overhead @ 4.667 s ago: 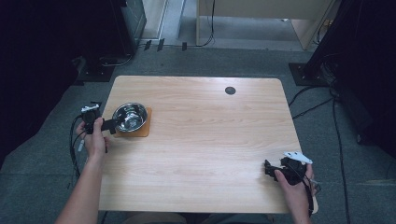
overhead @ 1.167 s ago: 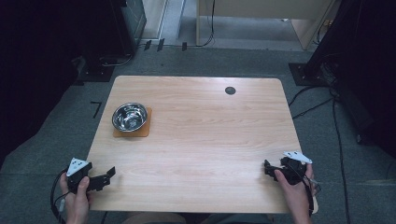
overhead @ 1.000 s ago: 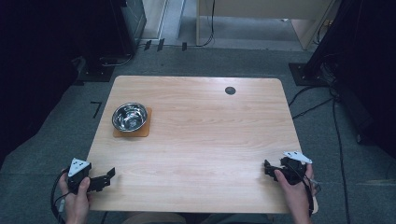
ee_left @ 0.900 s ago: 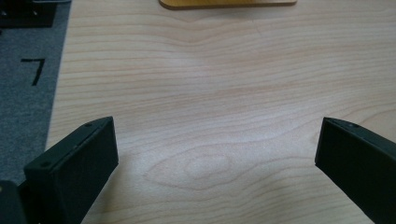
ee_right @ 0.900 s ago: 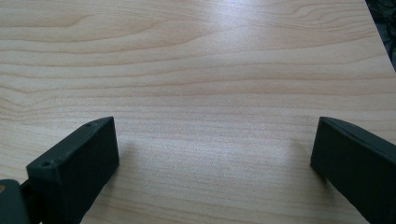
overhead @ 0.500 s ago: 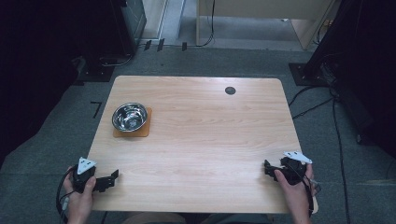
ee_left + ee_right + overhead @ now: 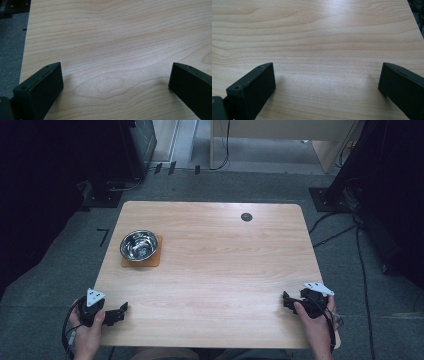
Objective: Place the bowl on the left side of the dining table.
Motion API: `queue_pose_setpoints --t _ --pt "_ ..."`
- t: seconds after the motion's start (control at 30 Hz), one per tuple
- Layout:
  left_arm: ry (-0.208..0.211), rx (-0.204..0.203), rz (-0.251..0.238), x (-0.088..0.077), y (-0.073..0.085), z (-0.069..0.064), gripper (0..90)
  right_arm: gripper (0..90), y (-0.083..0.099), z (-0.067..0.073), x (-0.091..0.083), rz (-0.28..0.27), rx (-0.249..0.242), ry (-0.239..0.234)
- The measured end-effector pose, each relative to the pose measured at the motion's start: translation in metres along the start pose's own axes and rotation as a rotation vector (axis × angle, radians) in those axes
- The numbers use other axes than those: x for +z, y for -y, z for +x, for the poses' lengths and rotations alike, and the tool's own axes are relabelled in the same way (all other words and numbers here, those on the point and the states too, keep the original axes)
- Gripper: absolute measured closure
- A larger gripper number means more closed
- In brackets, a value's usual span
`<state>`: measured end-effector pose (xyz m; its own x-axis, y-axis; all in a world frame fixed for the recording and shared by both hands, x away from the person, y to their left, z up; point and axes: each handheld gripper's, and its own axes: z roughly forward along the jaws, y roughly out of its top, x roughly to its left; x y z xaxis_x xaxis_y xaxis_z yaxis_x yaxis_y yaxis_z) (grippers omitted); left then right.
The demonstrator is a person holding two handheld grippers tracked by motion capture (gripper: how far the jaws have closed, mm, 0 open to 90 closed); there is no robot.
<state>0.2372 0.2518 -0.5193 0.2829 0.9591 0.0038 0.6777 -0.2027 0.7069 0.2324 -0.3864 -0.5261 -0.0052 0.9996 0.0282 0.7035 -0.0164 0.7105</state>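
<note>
A shiny steel bowl (image 7: 138, 245) sits on an orange-brown square mat (image 7: 154, 258) at the left of the wooden table (image 7: 215, 270). My left gripper (image 7: 120, 310) rests low at the table's front left corner, far in front of the bowl, open with nothing between its jaws. In the left gripper view the left gripper (image 7: 116, 80) shows two spread jaws over bare wood. My right gripper (image 7: 286, 299) lies at the front right edge, open and empty. Bare wood also lies between the wide jaws of the right gripper (image 7: 327, 80) in its own view.
A small dark round grommet (image 7: 246, 217) is set in the table near its far edge. Grey carpet surrounds the table, with cables (image 7: 345, 227) on the floor at the right and dark equipment at both sides.
My left gripper has let go of the bowl's rim and drawn back to the front left corner, then shifted slightly right. The bowl stays on its mat. The right gripper has not moved.
</note>
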Motion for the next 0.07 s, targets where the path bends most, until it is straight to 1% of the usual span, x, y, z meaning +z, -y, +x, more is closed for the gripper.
queue_pose_setpoints --t 0.07 --pt "0.000 0.000 0.000 0.0000 0.0000 0.0000 0.0 0.3 0.0000 0.0000 0.0000 0.000 0.000 0.000"
